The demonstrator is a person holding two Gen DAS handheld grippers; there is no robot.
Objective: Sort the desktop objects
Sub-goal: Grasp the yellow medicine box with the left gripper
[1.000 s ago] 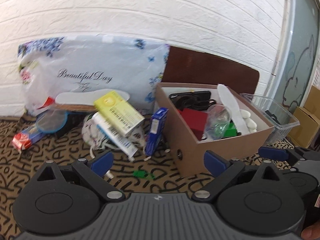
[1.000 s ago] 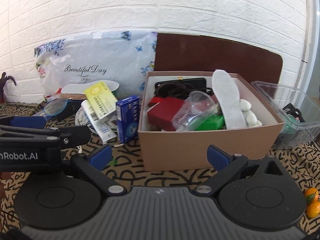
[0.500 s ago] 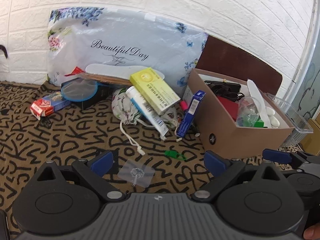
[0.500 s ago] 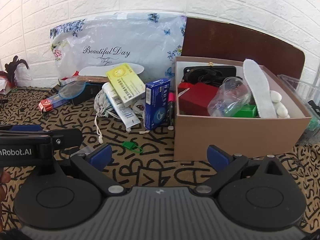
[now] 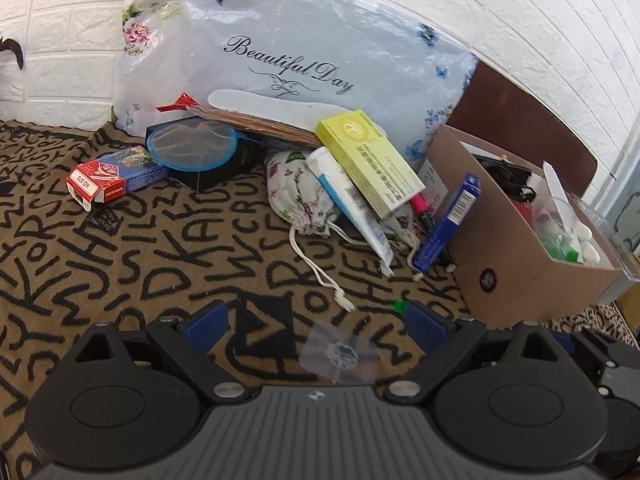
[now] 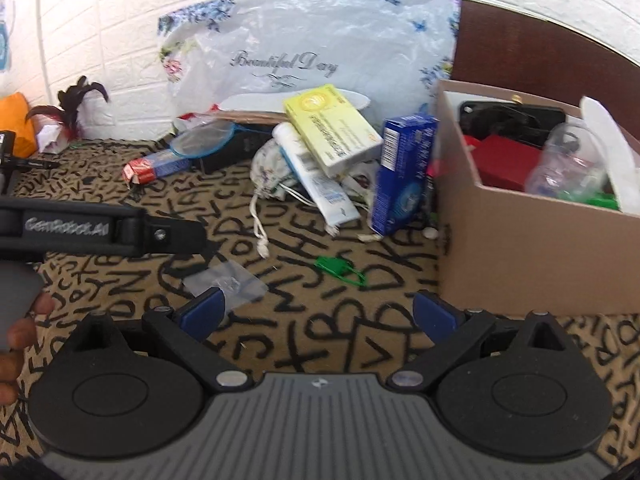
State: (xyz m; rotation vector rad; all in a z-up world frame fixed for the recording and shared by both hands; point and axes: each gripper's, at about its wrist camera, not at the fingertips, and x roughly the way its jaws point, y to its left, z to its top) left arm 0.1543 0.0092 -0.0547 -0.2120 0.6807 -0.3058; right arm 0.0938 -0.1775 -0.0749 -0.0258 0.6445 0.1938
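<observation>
A pile of loose objects lies on the patterned cloth: a yellow box, a white tube, a floral drawstring pouch, a blue box and a red-and-blue carton. A clear plastic packet lies between the fingers of my open left gripper. A green clip lies ahead of my open right gripper. A brown cardboard box at the right holds several items. The left gripper's arm shows in the right wrist view.
A flowered plastic bag leans on the white brick wall behind the pile. A blue-rimmed round lid rests on a black box. A dark brown board stands behind the cardboard box. A clear container sits right of the cardboard box.
Both grippers have moved left and tilted down toward the cloth. The clear packet has come between the left gripper's fingers. The cardboard box has shifted to the right of both views.
</observation>
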